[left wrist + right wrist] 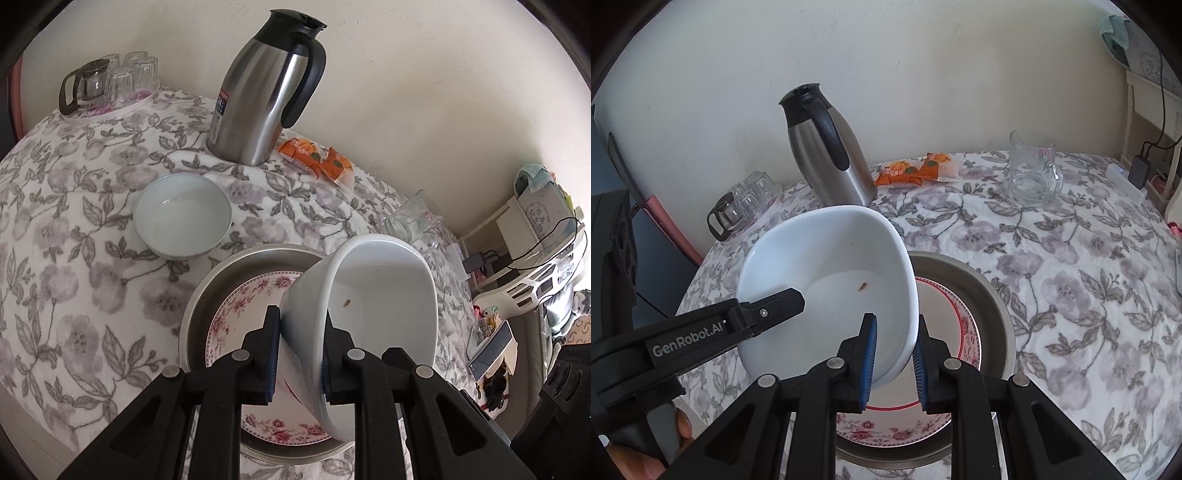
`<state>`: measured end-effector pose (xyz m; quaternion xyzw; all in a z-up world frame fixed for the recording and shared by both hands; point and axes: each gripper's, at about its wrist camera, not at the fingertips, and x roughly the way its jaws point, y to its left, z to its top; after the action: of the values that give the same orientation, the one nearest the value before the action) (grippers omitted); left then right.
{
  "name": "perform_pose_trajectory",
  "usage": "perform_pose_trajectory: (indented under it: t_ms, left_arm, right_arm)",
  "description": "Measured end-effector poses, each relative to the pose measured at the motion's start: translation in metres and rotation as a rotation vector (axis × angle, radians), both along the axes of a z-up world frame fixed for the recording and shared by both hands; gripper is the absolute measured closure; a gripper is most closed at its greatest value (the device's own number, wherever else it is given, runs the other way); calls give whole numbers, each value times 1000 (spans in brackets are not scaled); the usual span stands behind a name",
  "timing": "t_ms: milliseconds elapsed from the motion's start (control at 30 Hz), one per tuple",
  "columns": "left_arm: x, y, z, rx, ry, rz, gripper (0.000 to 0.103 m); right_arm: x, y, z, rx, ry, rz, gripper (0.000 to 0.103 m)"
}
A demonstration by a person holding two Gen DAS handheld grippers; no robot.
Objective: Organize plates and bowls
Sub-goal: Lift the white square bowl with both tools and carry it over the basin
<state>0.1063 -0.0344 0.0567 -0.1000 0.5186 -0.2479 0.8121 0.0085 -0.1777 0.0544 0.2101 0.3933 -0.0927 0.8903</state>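
Right wrist: both grippers hold one white bowl (827, 291), tilted, above the pan.
Table (1071, 288): floral cloth.
Pan (997, 306): steel, flowered plate (886, 428) inside.
Second bowl (183, 218): upright on the cloth, beside the pan.
Left gripper (299, 354): nearly closed, clamping the bowl's wall.
Right gripper (894, 360): nearly closed on the rim.

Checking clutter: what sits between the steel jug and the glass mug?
Orange snack packets lie between the steel jug and glass mug, clearest in the right wrist view.
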Motion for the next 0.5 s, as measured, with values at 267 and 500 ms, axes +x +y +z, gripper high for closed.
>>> perform_pose_trajectory:
  t_ms: [267,500]
  left_arm:
    - [0,-5,-6,12,16,-10,83]
    - [-5,-17,-9,24,22,-45,82]
  right_arm:
    - [1,-5,-7,3,34,-17,83]
    - [-3,-17,-11,16,47,-42,83]
